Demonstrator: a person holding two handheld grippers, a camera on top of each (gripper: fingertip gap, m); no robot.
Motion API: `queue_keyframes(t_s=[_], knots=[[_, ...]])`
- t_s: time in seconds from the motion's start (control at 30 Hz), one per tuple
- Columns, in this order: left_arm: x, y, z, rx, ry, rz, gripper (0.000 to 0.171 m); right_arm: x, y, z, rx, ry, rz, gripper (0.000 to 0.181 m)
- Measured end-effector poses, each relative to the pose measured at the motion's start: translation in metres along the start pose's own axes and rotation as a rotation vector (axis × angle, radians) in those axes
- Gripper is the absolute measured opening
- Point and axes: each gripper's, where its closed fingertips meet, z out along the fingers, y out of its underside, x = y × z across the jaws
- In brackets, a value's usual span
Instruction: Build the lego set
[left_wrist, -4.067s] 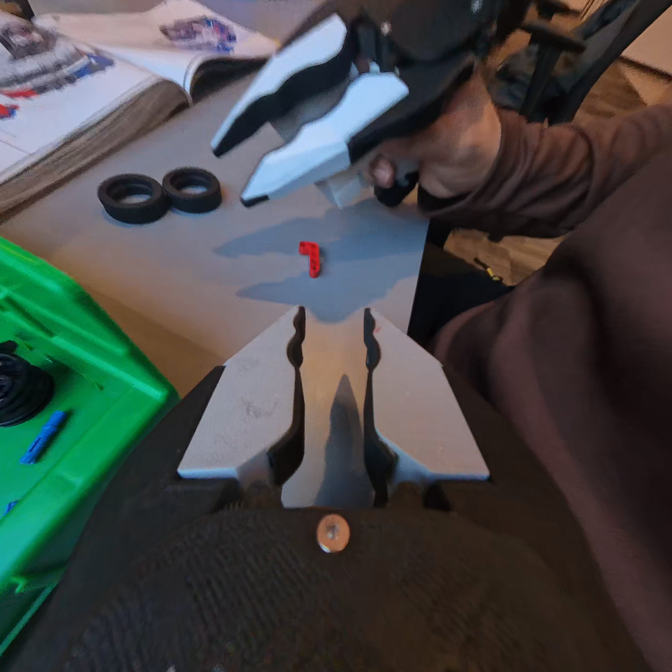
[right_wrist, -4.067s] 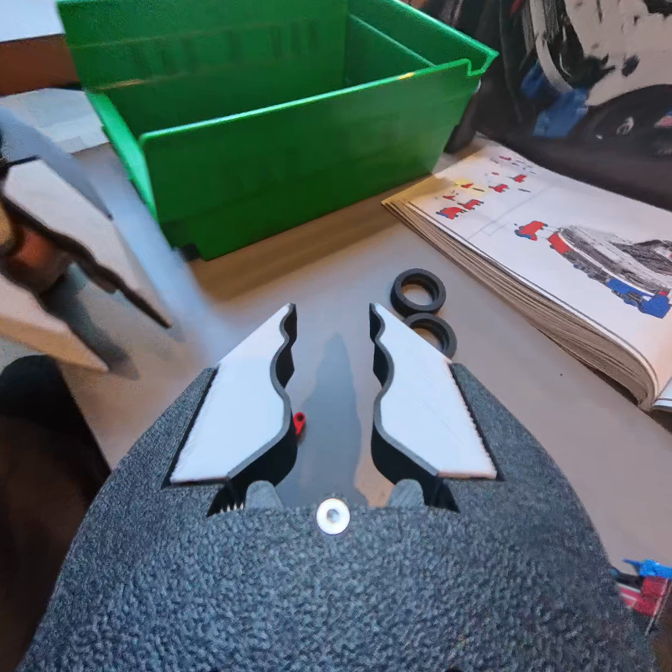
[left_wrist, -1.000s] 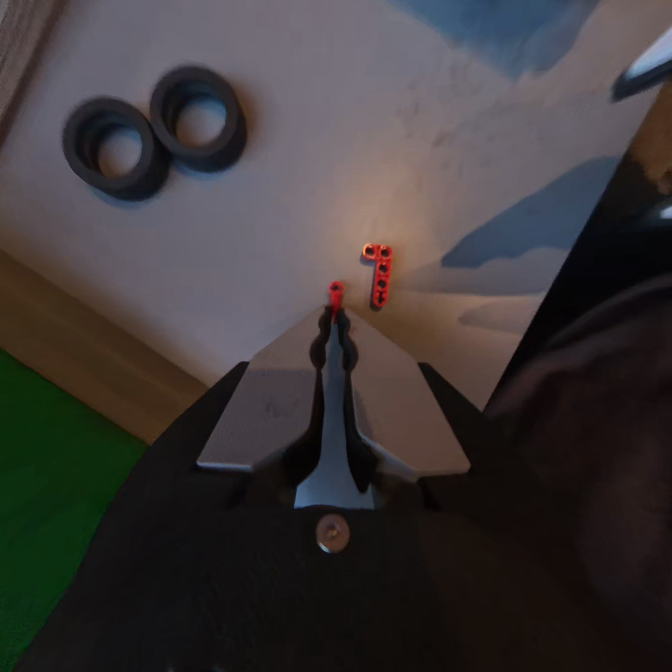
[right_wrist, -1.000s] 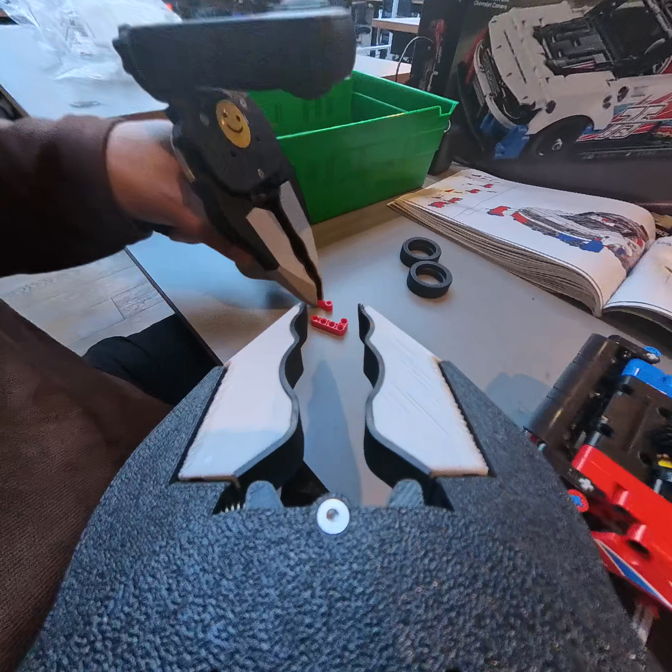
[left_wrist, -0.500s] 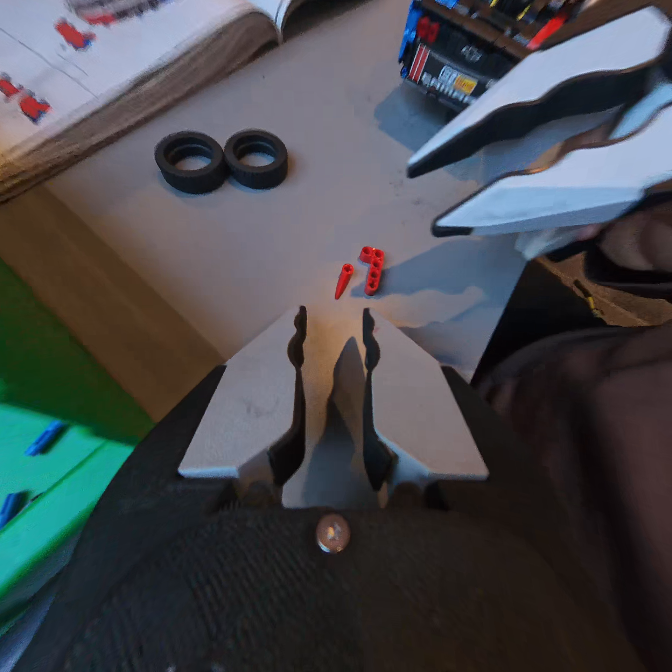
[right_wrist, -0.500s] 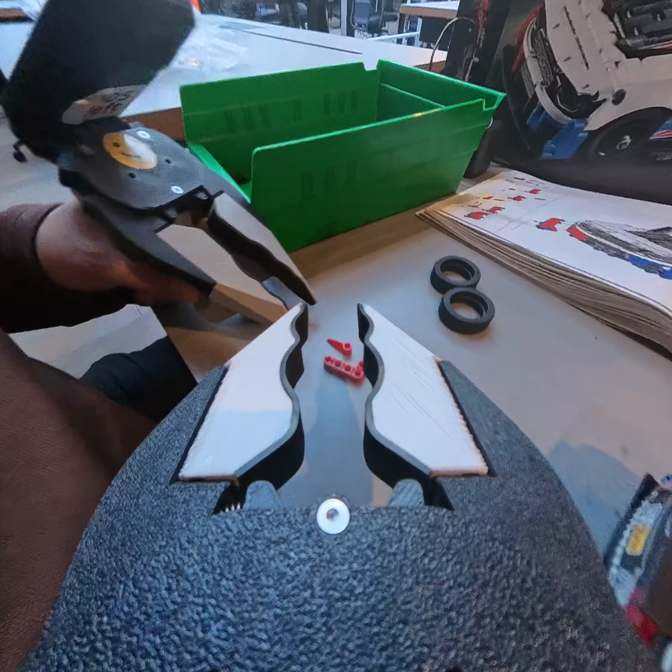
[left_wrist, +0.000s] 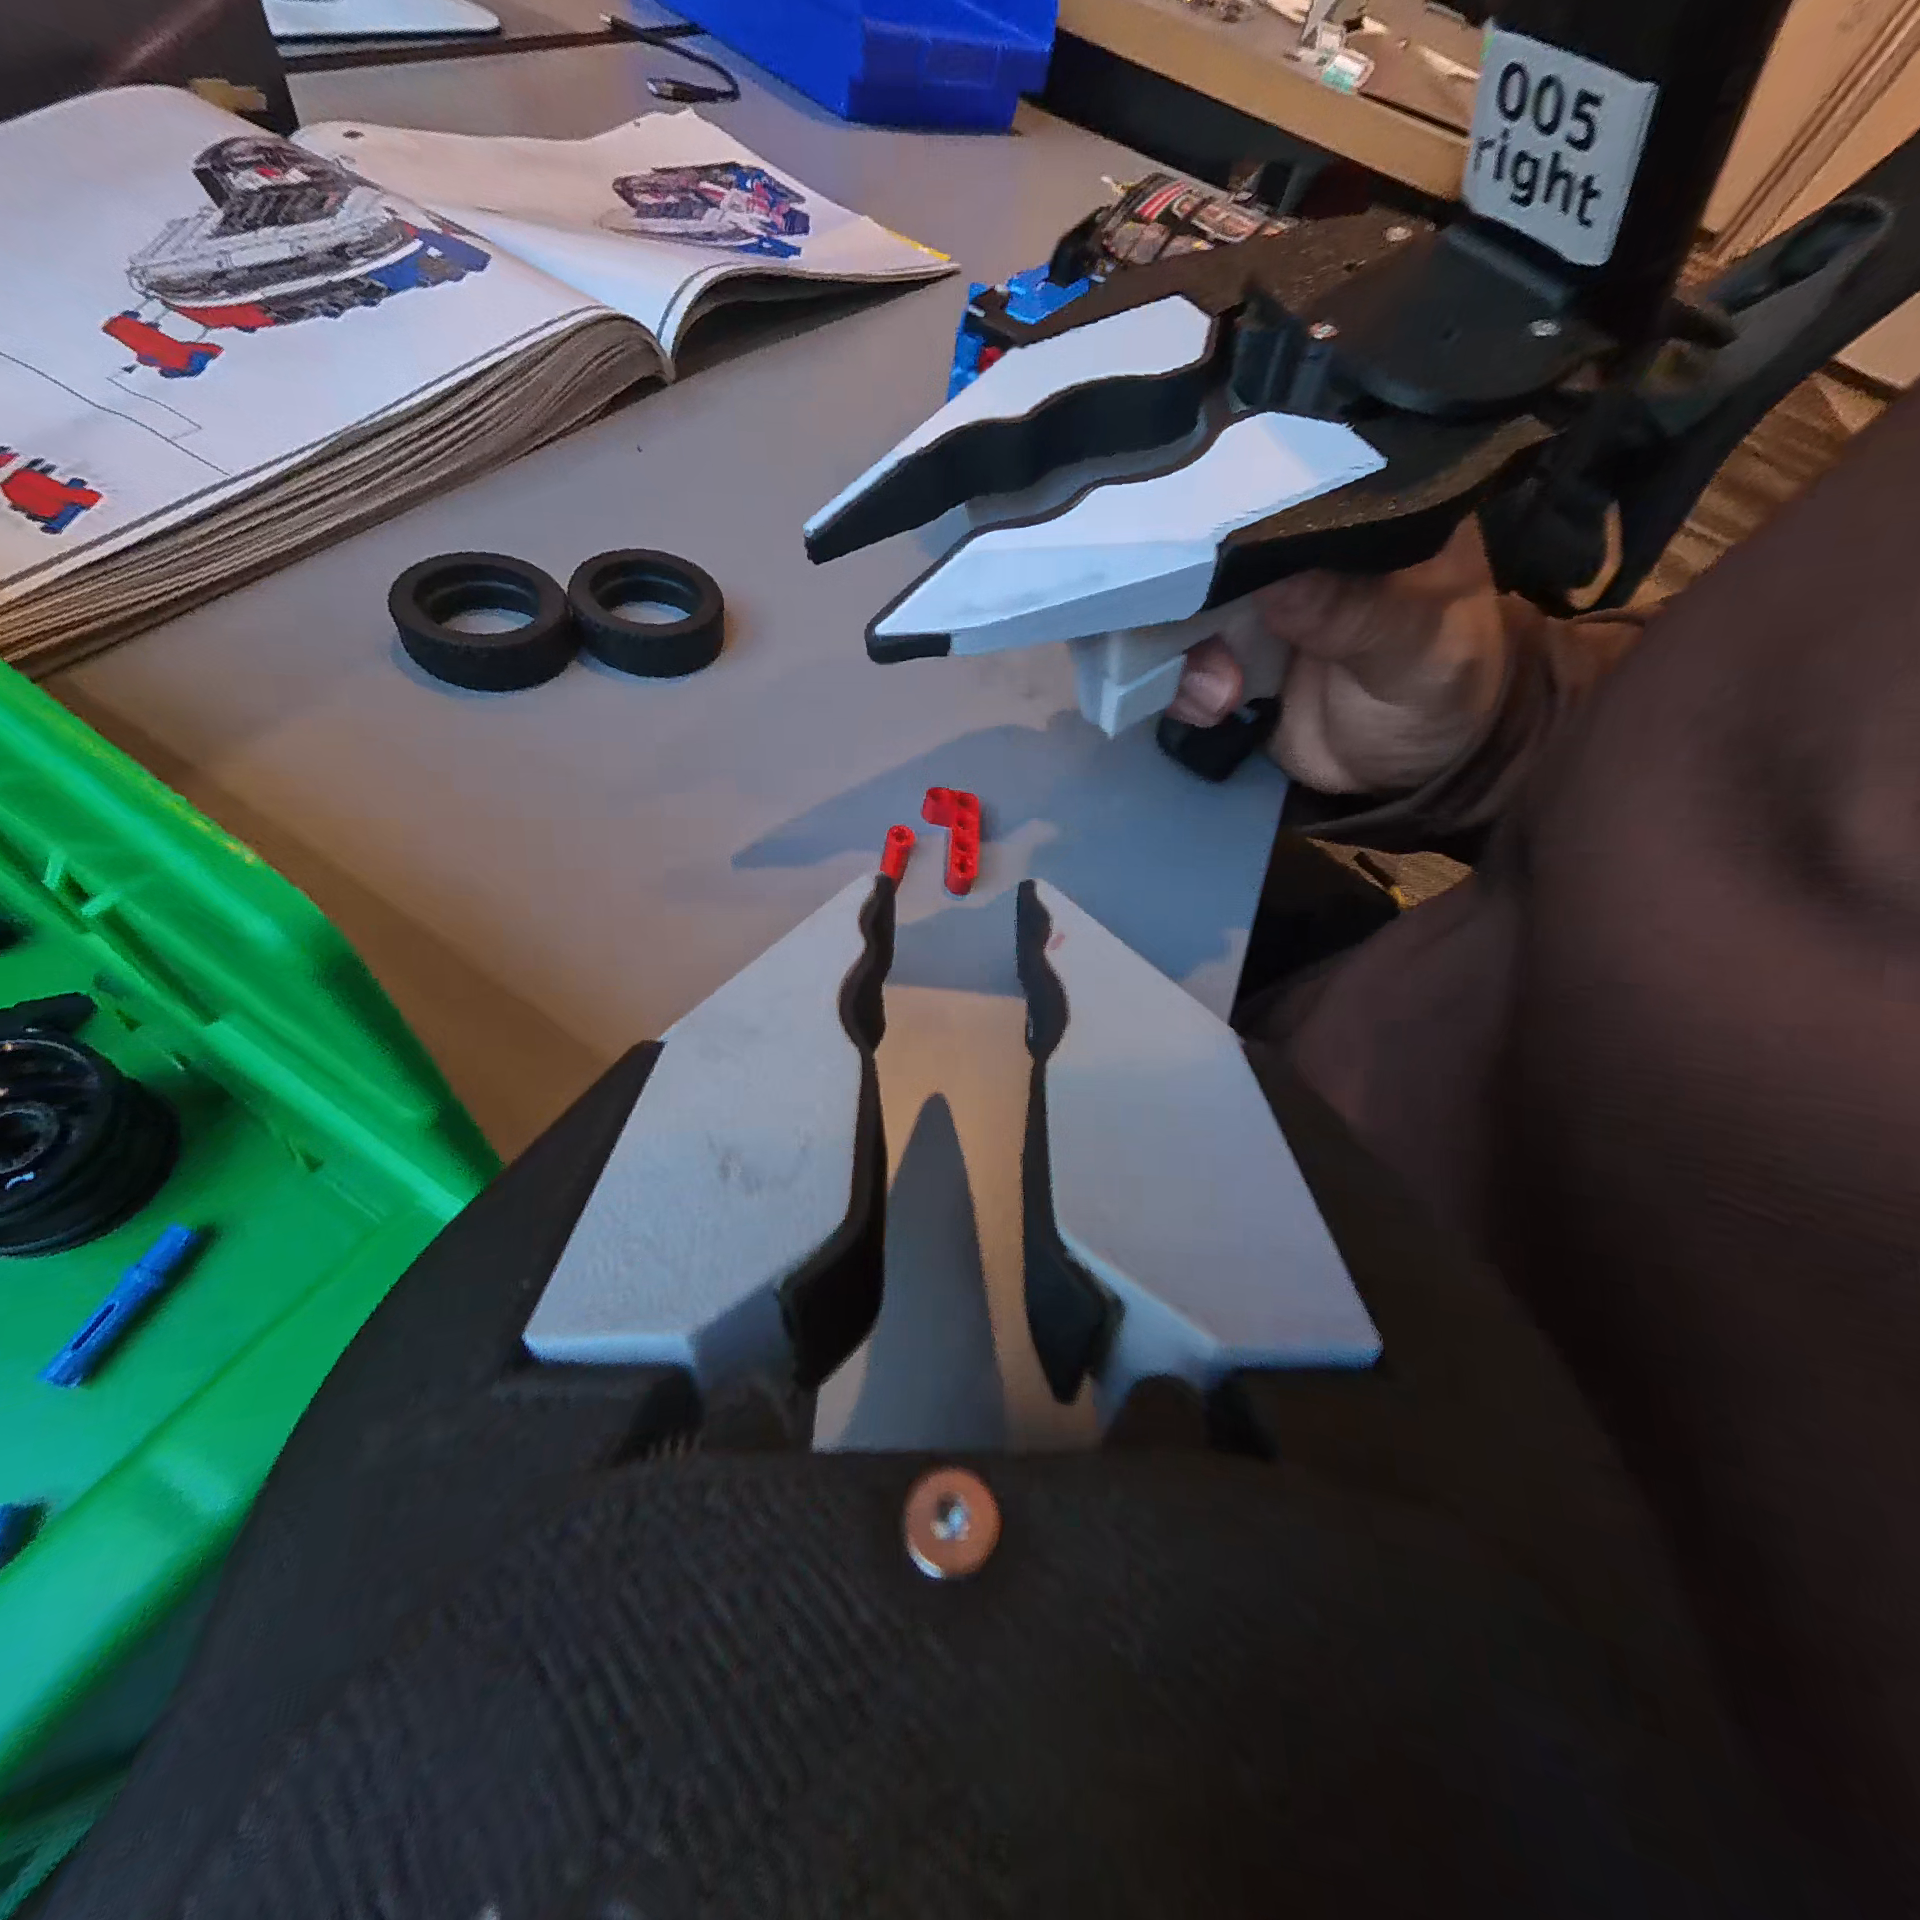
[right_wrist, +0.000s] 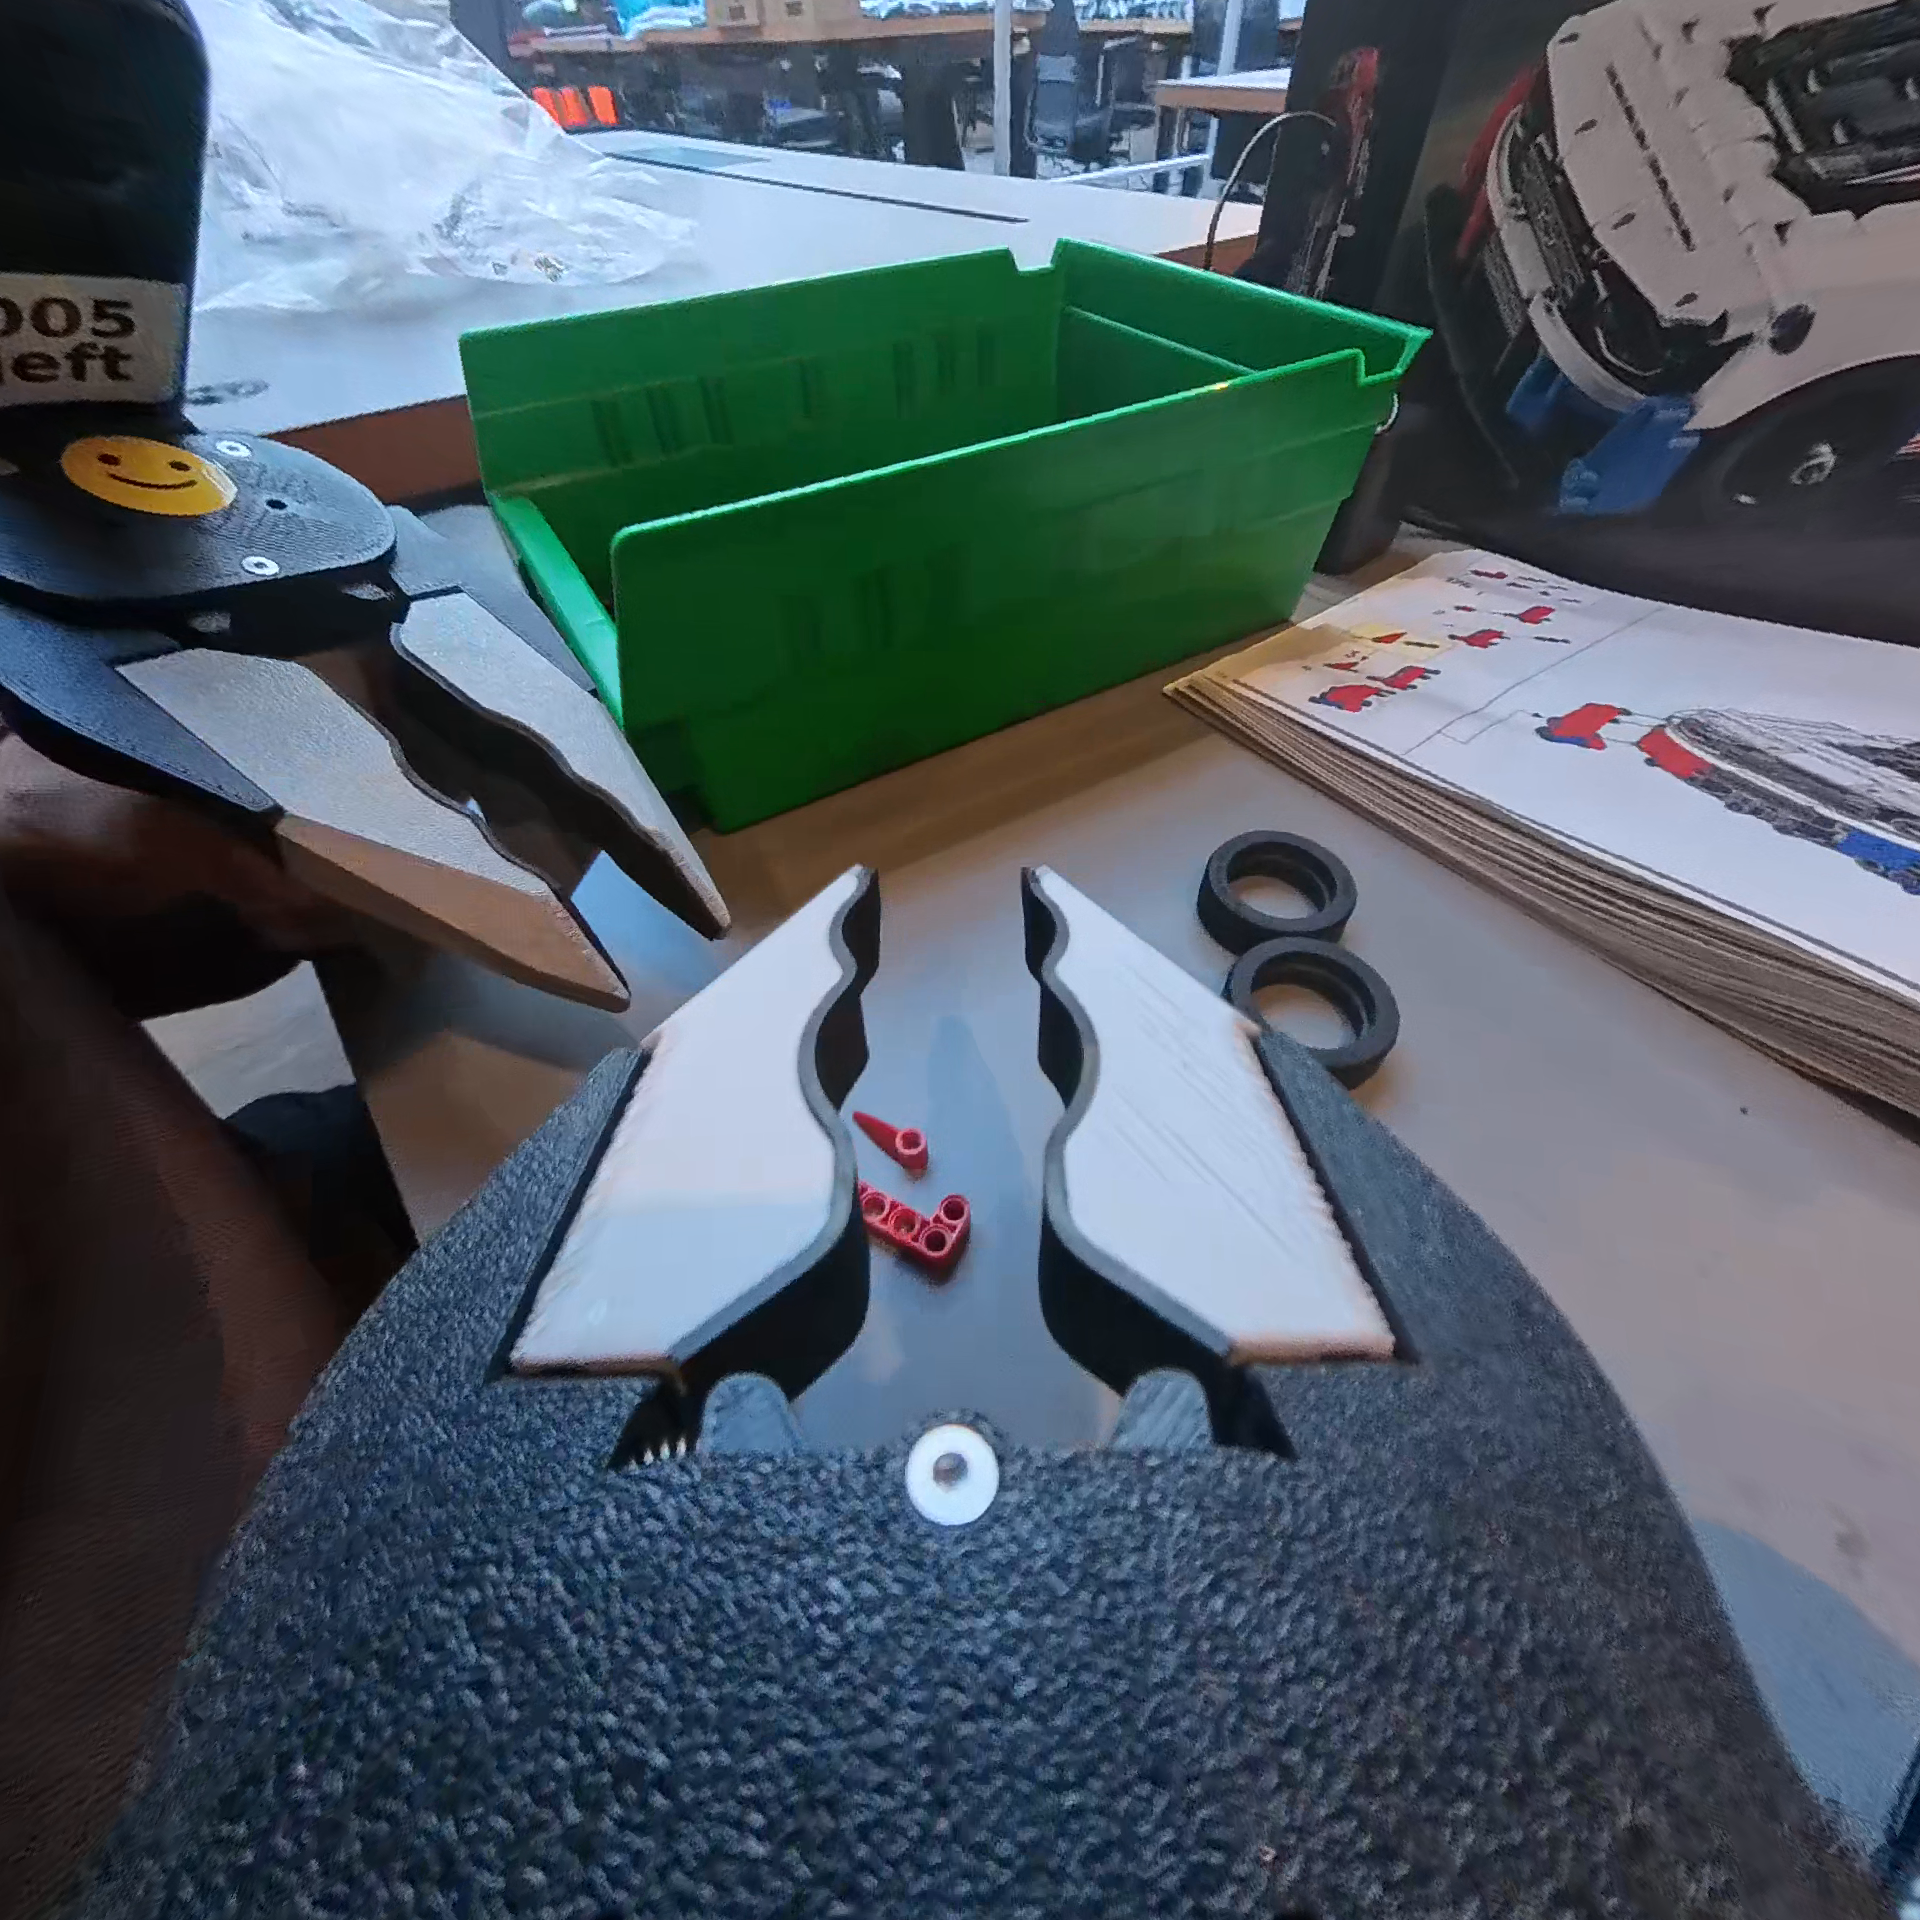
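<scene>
Both the left gripper (left_wrist: 951, 894) and right gripper (right_wrist: 948, 883) hang wide and empty over two loose red pieces (right_wrist: 914, 1195) on the bench (left_wrist: 644, 790), so much building seemingly remains.

Red L-beam (left_wrist: 958, 837) beside red pin (left_wrist: 895, 850)

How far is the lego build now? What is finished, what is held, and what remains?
Done: a partly built model stands behind the right tongs. In hand: nothing; the left tongs and the right tongs are open and empty. Left: the red L-shaped beam and the small red tapered piece lie loose on the table, and two black tyres are not mounted.
</scene>
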Motion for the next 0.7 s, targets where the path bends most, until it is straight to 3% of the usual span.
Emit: queue_keyframes(t_s=[0.7], knots=[[0.0023, -0.0056, 0.0010, 0.028, 0.041, 0.023, 0.018, 0.0008, -0.0082, -0.0020, 0.059, -0.023, 0.001, 0.027]])
